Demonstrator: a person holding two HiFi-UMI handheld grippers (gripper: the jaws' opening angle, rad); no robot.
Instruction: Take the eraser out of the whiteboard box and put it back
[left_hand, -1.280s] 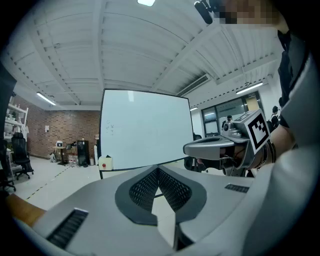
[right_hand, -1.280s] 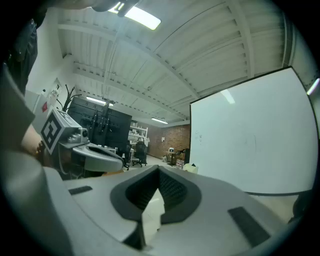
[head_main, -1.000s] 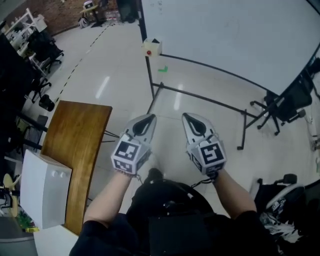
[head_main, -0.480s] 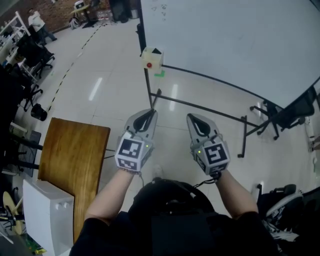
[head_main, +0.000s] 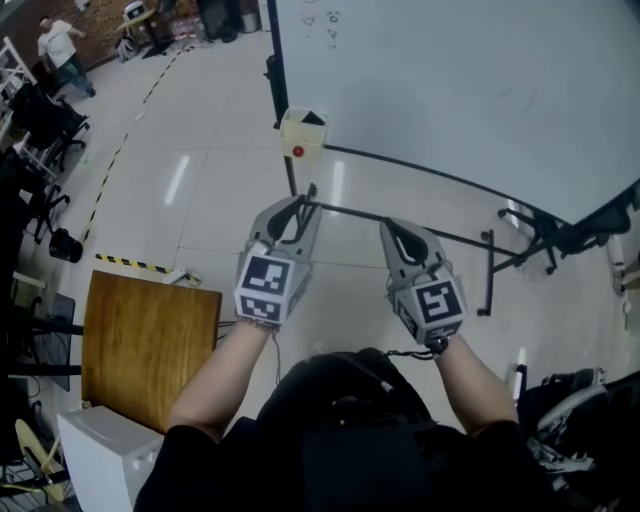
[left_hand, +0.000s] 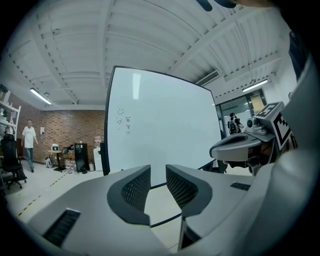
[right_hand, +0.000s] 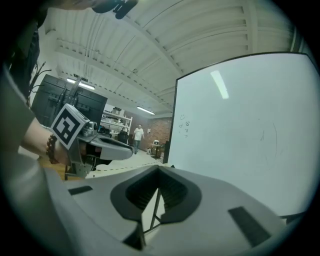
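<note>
Eraser (head_main: 314, 118) in whiteboard box (head_main: 302, 140), upper centre of head view
Only its dark end shows at the open top, long axis too small to tell; left hand-held gripper (left_hand: 158, 172) has just been opening, jaws slightly apart, nothing between; right hand-held gripper (right_hand: 159, 171) jaws together.

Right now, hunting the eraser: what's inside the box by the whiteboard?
A dark shape shows in the open top of the box, too small to identify. Walls hide the rest.
</note>
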